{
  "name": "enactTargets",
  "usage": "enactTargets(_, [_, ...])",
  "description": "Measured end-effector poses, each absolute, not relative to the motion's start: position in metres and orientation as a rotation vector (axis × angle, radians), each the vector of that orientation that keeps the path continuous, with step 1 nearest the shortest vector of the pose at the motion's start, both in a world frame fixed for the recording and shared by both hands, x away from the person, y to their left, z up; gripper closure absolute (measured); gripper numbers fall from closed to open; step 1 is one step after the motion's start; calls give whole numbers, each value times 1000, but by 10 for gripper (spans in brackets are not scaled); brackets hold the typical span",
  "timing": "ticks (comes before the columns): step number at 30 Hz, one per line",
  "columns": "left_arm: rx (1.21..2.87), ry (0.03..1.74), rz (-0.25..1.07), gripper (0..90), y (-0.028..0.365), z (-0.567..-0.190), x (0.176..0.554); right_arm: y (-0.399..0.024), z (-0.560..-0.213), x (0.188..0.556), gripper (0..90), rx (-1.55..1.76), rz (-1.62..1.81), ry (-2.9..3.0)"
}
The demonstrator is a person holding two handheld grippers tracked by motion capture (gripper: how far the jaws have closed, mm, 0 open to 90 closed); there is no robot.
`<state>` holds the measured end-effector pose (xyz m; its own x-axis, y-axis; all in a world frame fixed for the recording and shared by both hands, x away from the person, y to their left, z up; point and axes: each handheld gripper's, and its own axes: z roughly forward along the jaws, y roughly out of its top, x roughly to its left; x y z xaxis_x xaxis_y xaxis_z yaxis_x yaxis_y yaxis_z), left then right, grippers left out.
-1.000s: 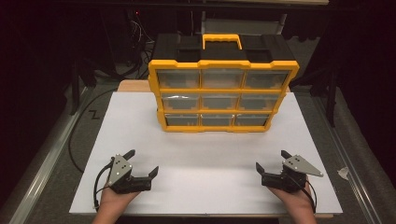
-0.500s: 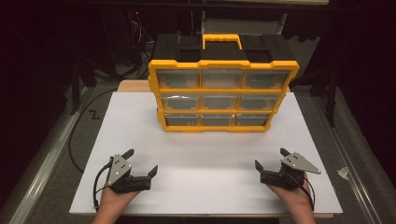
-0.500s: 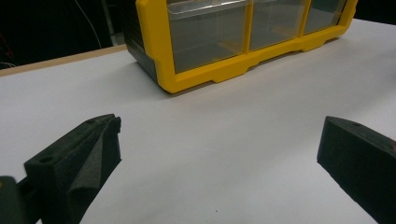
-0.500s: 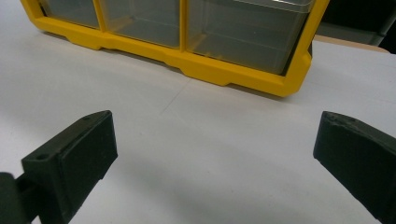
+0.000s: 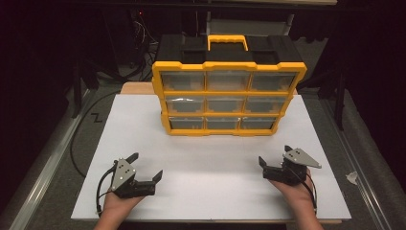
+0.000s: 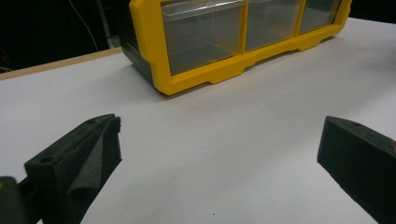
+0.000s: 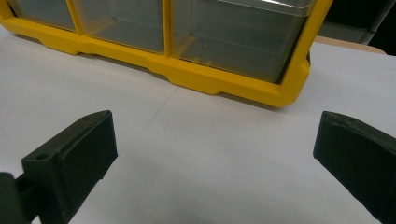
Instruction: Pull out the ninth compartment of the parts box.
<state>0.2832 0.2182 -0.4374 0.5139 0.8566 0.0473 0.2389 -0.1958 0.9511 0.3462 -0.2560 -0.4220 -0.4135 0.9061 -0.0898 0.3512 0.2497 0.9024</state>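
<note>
A yellow and black drawer organizer (image 5: 229,98) with clear drawers in three rows stands upright at the back middle of a white board (image 5: 210,153). Its drawers look shut. My left gripper (image 5: 146,165) rests open on the board near the front left, held by a hand. My right gripper (image 5: 274,154) rests open near the front right, also in a hand. Both point toward the organizer and are well short of it. In the left gripper view the open gripper (image 6: 219,140) frames bare board below the organizer's bottom left corner (image 6: 210,74). The right gripper view has its gripper (image 7: 215,135) open below the bottom right corner (image 7: 224,79).
A wooden table edge (image 5: 136,87) shows behind the board. A black cable (image 5: 81,139) loops on the grey surface at the left, beside a metal rail. A small white scrap (image 5: 352,177) lies off the board at the right. Dark equipment stands behind the organizer.
My right gripper has crept slightly forward and inward on the board. The left gripper and the organizer have stayed where they were.
</note>
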Motion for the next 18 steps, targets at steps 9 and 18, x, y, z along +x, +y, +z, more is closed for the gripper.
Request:
enactTargets(9, [1716, 960, 767, 2, 219, -437, 285, -251, -425, 364, 9, 1138, 1100, 1906])
enactTargets(18, [1718, 979, 738, 7, 221, -437, 287, -249, -427, 382, 9, 1177, 1095, 1890])
